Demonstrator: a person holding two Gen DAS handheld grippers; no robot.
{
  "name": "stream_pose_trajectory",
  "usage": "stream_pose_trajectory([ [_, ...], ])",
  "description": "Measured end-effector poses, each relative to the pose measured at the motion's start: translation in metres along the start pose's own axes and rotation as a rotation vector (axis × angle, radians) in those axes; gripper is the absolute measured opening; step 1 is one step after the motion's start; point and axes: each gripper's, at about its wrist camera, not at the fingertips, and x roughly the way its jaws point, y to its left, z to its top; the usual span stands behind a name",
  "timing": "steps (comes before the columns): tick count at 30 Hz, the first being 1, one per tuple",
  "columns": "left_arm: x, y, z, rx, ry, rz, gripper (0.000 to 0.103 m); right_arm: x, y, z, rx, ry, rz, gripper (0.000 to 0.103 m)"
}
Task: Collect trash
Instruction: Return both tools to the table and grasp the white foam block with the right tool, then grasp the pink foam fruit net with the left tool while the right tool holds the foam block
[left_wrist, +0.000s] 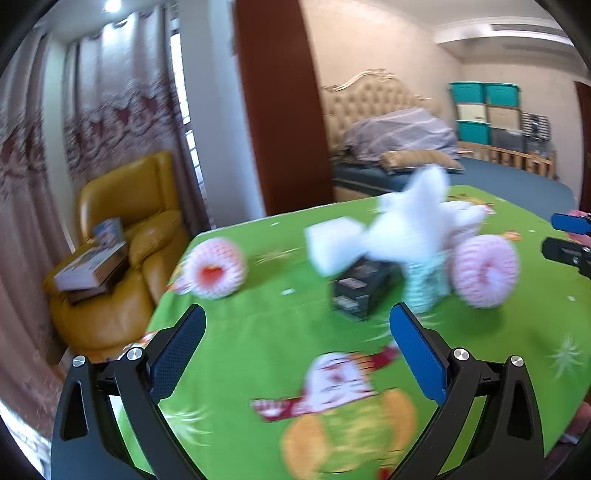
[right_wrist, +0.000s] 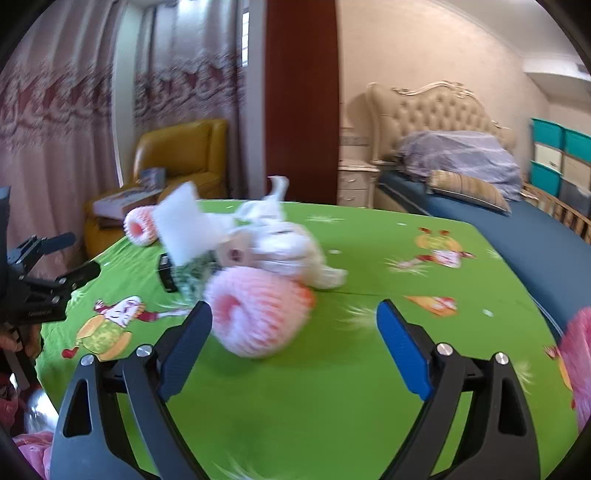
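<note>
Left hand-held gripper (left_wrist: 297, 354), black arms, blue ribbed pads (left_wrist: 419, 354), silver screws (left_wrist: 461, 354)

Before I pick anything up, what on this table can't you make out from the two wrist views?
- Black box: label blurred; white foam hides its top in the left view.
- Patterned wrapper: contents unreadable, motion blur, both views.
- Pink thing: cut off by the right view's edge.
- White bag: contents hidden.

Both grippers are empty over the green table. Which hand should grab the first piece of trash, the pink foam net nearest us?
Right, probably. The pink foam net lies just ahead of the open right gripper, near its left finger. From the left gripper, also open, the same net sits farther off, to the right, beyond the black box.
</note>
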Motion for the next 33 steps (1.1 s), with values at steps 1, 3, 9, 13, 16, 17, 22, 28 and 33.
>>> stream_pose_trajectory([
  [1, 0.002, 0.008, -0.001, -0.012, 0.007, 0.011, 0.095, 0.006, 0.009, 0.004, -0.013, 0.003, 0.009, 0.088],
  [3, 0.01, 0.025, -0.002, -0.046, 0.025, 0.033, 0.095, 0.017, 0.023, 0.012, -0.036, 0.004, 0.023, 0.088],
  [9, 0.024, 0.06, -0.003, -0.178, 0.074, 0.056, 0.095, 0.058, 0.061, 0.043, -0.109, 0.016, 0.063, 0.088],
  [13, 0.019, 0.066, -0.001, -0.172, 0.069, 0.082, 0.095, 0.088, 0.081, 0.063, -0.153, 0.037, 0.074, 0.089],
  [16, 0.02, 0.075, -0.001, -0.178, 0.08, 0.09, 0.095, 0.106, 0.086, 0.071, -0.157, 0.06, 0.078, 0.089],
  [17, 0.021, 0.078, -0.001, -0.182, 0.082, 0.091, 0.095, 0.11, 0.087, 0.072, -0.161, 0.073, 0.083, 0.089],
  [22, 0.026, 0.092, 0.001, -0.203, 0.1, 0.094, 0.095, 0.106, 0.095, 0.066, -0.215, 0.076, 0.084, 0.068],
  [28, 0.052, 0.091, 0.013, -0.219, 0.131, 0.057, 0.095, 0.079, 0.091, 0.057, -0.236, 0.012, 0.081, 0.05],
  [33, 0.09, 0.089, 0.031, -0.254, 0.169, 0.058, 0.095, 0.055, 0.077, 0.06, -0.186, -0.054, 0.082, 0.051],
])
